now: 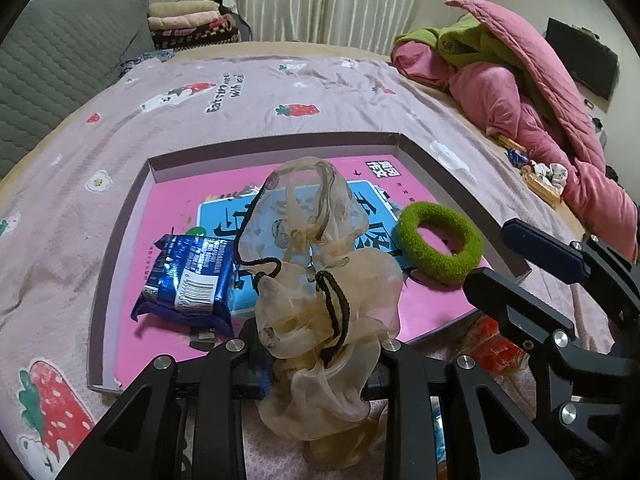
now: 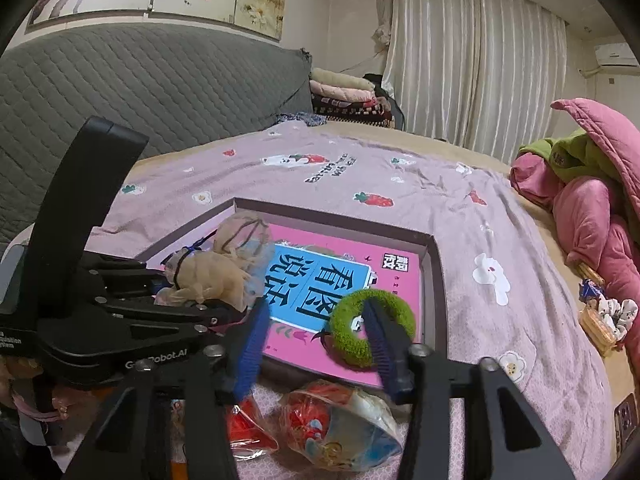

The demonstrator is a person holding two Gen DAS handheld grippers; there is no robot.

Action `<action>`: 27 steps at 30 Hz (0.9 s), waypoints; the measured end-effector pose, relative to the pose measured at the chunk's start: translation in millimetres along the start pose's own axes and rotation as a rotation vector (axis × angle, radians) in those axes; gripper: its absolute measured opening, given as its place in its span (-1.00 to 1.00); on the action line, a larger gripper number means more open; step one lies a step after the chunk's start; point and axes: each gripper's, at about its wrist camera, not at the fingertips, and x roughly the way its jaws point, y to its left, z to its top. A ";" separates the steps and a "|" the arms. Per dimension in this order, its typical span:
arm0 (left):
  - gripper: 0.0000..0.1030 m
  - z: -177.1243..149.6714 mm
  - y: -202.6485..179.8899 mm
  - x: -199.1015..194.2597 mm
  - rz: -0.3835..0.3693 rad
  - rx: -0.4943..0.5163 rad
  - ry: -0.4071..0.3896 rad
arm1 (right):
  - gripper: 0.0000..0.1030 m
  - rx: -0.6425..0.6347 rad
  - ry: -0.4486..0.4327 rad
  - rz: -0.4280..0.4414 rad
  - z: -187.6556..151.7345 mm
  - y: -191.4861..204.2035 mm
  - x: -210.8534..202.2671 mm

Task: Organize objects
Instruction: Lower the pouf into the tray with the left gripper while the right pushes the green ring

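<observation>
Soft, even indoor light (heavy fisheye warping, dark corners).

Both grippers are matte black linkage frames, pretty chunky, with round silver screw heads at the joints. The right gripper (image 2: 316, 336) has ribbed blue pads (image 2: 250, 350) on its fingers. The left gripper (image 2: 224, 304) carries white "Robot.AI" lettering along its side, partly hidden.
</observation>
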 end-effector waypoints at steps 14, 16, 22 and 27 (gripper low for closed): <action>-0.42 5.5 0.2 11.5 -0.025 -0.016 0.037 | -0.38 0.050 0.073 0.006 -3.0 -12.3 16.3; -0.41 6.5 0.8 13.6 -0.031 -0.022 0.048 | -0.38 0.058 0.078 0.006 -3.3 -14.9 18.0; -0.36 12.7 4.3 23.2 -0.061 -0.051 0.091 | -0.38 0.053 0.104 -0.001 -2.2 -17.1 26.7; -0.36 17.2 2.0 28.9 -0.052 -0.041 0.091 | -0.38 0.056 0.123 -0.006 -2.3 -19.7 33.4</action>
